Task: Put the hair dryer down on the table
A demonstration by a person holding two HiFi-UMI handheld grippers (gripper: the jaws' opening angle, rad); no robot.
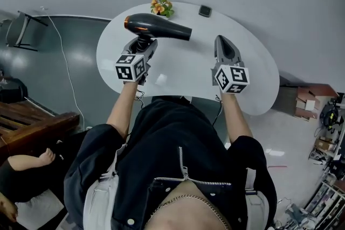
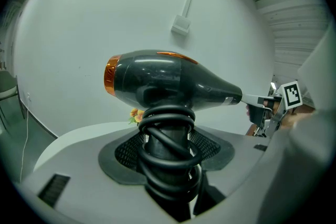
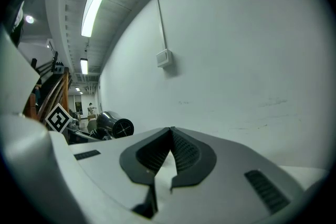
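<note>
The hair dryer [image 1: 156, 27] is held above the white table [image 1: 253, 78], barrel roughly level and its orange-ringed rear toward the left of the head view. Its handle (wound round with its own black cord) sits clamped between the jaws of the left gripper [image 1: 142, 44]. The right gripper [image 1: 221, 40] hovers alongside with jaws together on nothing. A small flower sprig [image 1: 161, 7] stands at the table's far edge. Judging by this, the dryer is not yet set down: lowering and release remain.
</note>
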